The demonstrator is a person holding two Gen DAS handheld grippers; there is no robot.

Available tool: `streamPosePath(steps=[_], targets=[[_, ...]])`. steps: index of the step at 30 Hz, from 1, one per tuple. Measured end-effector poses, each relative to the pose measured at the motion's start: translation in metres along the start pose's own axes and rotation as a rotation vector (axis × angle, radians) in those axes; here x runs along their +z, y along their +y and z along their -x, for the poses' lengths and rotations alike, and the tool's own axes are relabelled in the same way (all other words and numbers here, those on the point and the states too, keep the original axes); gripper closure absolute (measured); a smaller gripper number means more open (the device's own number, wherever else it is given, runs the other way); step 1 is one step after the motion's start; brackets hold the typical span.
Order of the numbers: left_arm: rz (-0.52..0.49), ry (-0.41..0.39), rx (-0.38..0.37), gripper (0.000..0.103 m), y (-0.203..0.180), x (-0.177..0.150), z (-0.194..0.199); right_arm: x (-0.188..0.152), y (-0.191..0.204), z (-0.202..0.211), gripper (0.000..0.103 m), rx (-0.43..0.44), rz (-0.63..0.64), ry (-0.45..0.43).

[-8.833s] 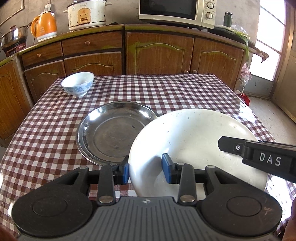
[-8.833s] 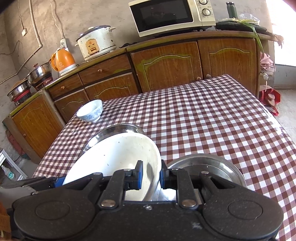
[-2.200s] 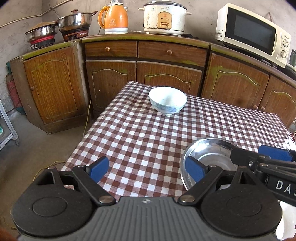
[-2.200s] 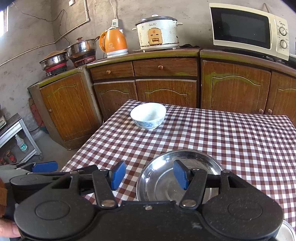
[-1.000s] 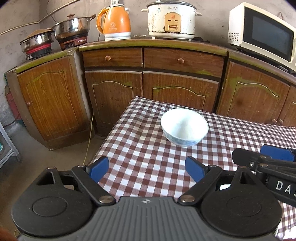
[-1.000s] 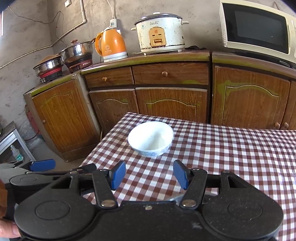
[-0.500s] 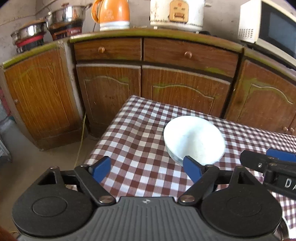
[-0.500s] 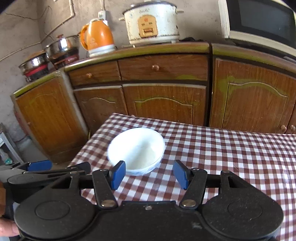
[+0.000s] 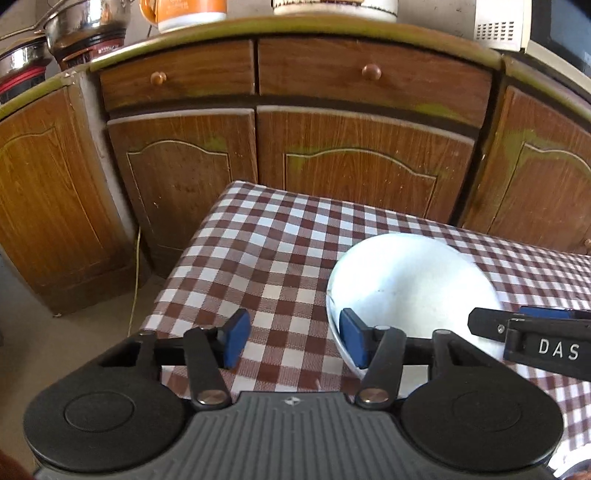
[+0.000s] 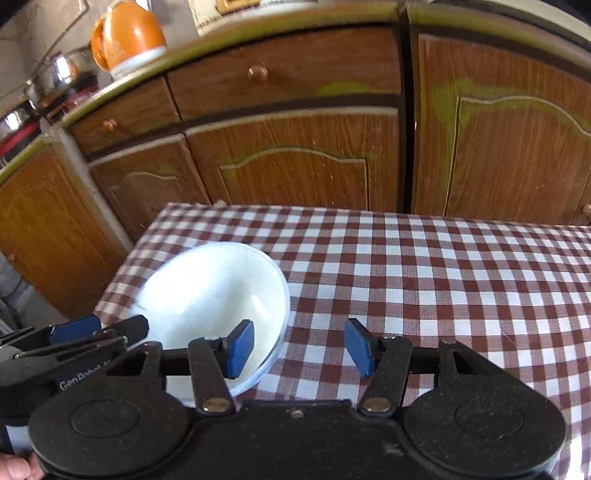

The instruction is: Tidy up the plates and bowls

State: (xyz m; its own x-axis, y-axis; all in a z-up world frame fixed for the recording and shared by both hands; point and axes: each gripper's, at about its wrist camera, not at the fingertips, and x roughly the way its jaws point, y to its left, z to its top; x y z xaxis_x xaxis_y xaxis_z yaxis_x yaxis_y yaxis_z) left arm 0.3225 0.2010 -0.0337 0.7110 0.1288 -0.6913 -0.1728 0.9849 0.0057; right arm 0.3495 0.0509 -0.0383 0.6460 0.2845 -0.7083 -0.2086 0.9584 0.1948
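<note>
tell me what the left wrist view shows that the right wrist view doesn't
Left wrist view only: the microwave, and the left gripper with its right finger inside the white bowl, rim between the fingers. Right wrist view only: a fingertip of the person's hand, and the right gripper straddling the bowl's opposite rim. Both: bowl, checkered tablecloth, wooden cabinets, orange kettle. Both grippers' fingers have just been closing.

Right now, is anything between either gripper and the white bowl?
Nothing visible. The white bowl sits alone on the checked cloth; left gripper and right gripper each straddle its rim, one finger inside, jaws apart.
</note>
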Motion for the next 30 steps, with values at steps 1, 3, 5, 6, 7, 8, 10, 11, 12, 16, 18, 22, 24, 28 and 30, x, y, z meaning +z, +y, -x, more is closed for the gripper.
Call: streamPosePath(steps=[1, 3, 5, 6, 7, 8, 10, 11, 12, 16, 18, 22, 24, 28, 30], targets=[[0.001, 0.0, -0.001, 0.047, 0.0, 0.001, -0.004, 0.001, -0.001, -0.004, 0.038, 0.001, -0.004, 0.006], [0.005, -0.001, -0.005, 0.047, -0.001, 0.003, -0.01, 0.002, -0.004, -0.013, 0.042, 0.019, -0.024, 0.026], [0.001, -0.001, -0.01, 0.049, -0.004, 0.004, -0.016, 0.002, -0.004, -0.021, 0.042, 0.013, -0.018, 0.041], [-0.001, 0.003, -0.019, 0.05, -0.005, 0.005, -0.019, 0.002, -0.004, -0.025, 0.043, 0.014, -0.013, 0.053], [-0.003, 0.002, -0.03, 0.053, -0.006, 0.005, -0.021, 0.002, -0.004, -0.028, 0.048, 0.018, -0.017, 0.053], [-0.006, -0.002, -0.036, 0.055, -0.007, 0.005, -0.022, 0.001, -0.006, -0.03, 0.051, 0.034, -0.025, 0.051], [-0.015, -0.011, -0.068, 0.069, -0.009, 0.005, -0.025, 0.0, -0.007, -0.034, 0.07, 0.081, -0.05, 0.057], [-0.022, -0.017, -0.086, 0.08, -0.012, 0.004, -0.025, 0.001, -0.007, -0.035, 0.088, 0.099, -0.055, 0.057], [-0.041, -0.023, -0.082, 0.08, -0.016, 0.002, -0.024, 0.001, -0.003, -0.034, 0.086, 0.111, -0.046, 0.06], [-0.005, -0.023, -0.106, 0.084, -0.011, -0.003, -0.019, -0.005, 0.005, -0.028, 0.084, 0.085, -0.011, 0.04], [0.011, -0.022, -0.113, 0.085, -0.007, -0.008, -0.012, -0.01, 0.008, -0.023, 0.084, 0.083, 0.019, 0.035], [0.027, -0.034, -0.094, 0.085, -0.004, -0.017, 0.009, -0.02, 0.015, -0.006, 0.084, 0.093, 0.043, 0.015], [0.025, -0.04, -0.08, 0.085, -0.005, -0.018, 0.022, -0.025, 0.018, 0.005, 0.084, 0.1, 0.046, 0.007], [0.055, -0.042, -0.068, 0.085, 0.0, -0.022, 0.051, -0.031, 0.024, 0.031, 0.084, 0.116, 0.052, -0.01], [0.054, -0.048, -0.061, 0.085, 0.0, -0.025, 0.069, -0.034, 0.028, 0.049, 0.084, 0.124, 0.063, -0.025]])
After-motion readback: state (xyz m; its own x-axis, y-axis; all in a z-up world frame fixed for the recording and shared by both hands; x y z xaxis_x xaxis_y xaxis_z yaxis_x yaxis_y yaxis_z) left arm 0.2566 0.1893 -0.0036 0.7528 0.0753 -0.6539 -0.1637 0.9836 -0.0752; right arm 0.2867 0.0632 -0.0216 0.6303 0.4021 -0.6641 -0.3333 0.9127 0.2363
